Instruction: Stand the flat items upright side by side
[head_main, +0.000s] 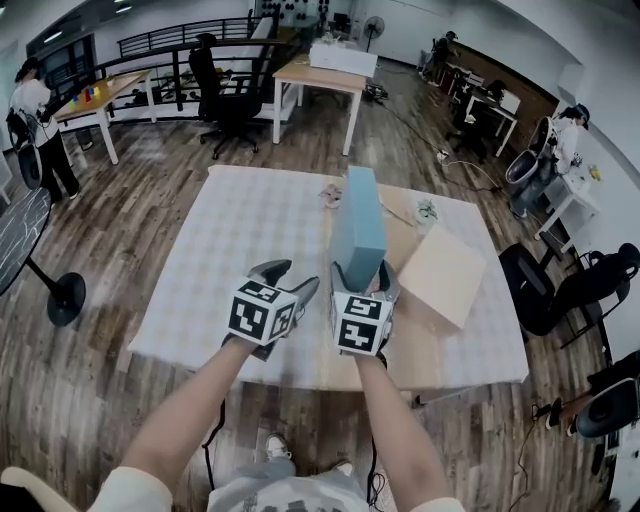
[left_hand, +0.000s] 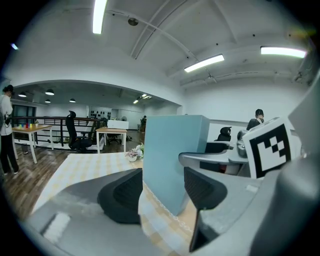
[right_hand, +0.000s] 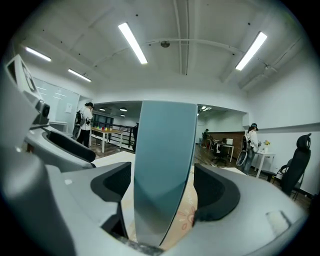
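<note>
Near the middle of the table's far half, the blue box (head_main: 358, 225) stands upright on one long narrow edge, its length running from near to far. Its near end sits between the jaws of the right gripper (head_main: 362, 278). In the right gripper view those jaws are spread, with a gap between each dark pad and the box face, so nothing is pinched and the box appears to balance on its own.

Just to the right of it, the tan box (head_main: 443, 275) lies flat, turned at an angle, partly on the bare wood and partly on the checked cloth (head_main: 250, 220). No gripper touches it.

To the left of the blue box, the left gripper (head_main: 292, 280) hovers low over the cloth with its jaws spread and nothing between them. Its own view shows the blue box a little beyond its tips.

By my reading the task is about half done: one flat item is up, and the other has yet to be raised and set beside it.

At the far edge of the table (head_main: 345, 372) sit two small ornaments, one of them flower-like (head_main: 330, 195). Further off are desks, chairs and people.
</note>
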